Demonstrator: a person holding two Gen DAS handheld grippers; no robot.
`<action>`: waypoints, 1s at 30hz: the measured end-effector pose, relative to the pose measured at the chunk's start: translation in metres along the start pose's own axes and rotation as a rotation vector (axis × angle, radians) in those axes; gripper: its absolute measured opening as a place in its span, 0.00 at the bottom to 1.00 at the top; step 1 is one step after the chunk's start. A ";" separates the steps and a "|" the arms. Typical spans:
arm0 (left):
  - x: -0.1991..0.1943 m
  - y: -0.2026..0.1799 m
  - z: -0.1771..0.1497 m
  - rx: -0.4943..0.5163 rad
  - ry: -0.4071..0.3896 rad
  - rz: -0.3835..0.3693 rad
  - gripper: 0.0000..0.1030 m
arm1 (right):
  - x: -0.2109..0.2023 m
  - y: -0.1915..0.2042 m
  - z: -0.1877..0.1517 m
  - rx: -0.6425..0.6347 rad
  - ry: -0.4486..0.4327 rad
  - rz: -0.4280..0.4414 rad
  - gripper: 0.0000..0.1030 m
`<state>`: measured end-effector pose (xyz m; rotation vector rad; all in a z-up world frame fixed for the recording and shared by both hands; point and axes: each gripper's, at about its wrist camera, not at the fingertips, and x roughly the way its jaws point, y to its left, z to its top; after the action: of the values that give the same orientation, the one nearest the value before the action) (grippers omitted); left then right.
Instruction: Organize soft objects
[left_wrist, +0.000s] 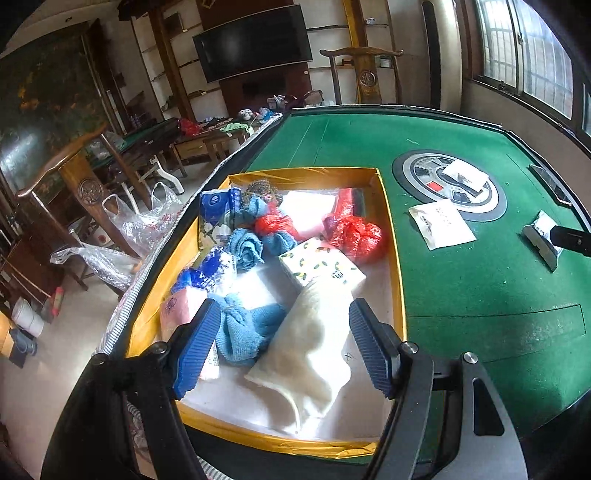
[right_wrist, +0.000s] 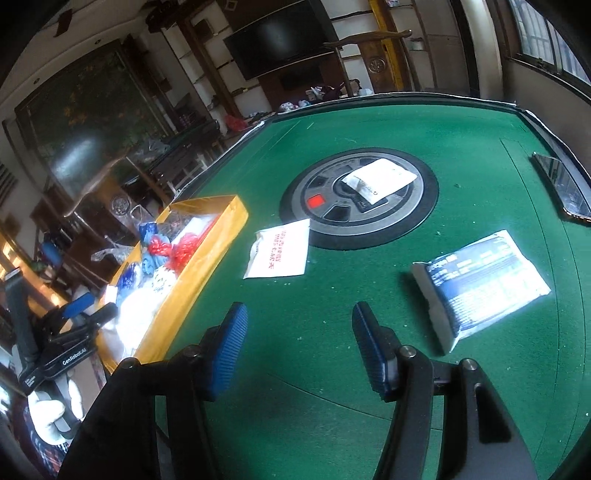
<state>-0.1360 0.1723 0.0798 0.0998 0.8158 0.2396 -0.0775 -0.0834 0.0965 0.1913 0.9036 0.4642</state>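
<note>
The left gripper (left_wrist: 284, 343) hangs open over the yellow cardboard box (left_wrist: 393, 236), above a cream fluffy cloth (left_wrist: 314, 343) lying inside. The right gripper (right_wrist: 299, 347) is open too, above the green felt table (right_wrist: 332, 295), with a dark-printed tissue pack (right_wrist: 484, 280) near on its right.

Left hand-held gripper (left_wrist: 284, 343) held low, jaws spread wide, nothing between them, right hand-held gripper (right_wrist: 299, 350) likewise spread and empty, white-gloved hand (right_wrist: 55, 410) gripping left handle
</note>
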 end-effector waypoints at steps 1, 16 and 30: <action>0.000 -0.004 0.001 0.009 0.000 0.000 0.70 | -0.002 -0.005 0.001 0.008 -0.005 -0.003 0.53; -0.003 -0.040 0.008 0.067 -0.035 0.004 0.72 | -0.006 -0.051 0.004 0.095 -0.030 -0.038 0.56; -0.026 -0.003 0.011 -0.091 -0.183 0.175 0.81 | 0.009 0.020 -0.013 -0.107 0.004 -0.052 0.59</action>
<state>-0.1446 0.1626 0.1053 0.1063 0.6139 0.4257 -0.0891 -0.0619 0.0895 0.0690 0.8831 0.4633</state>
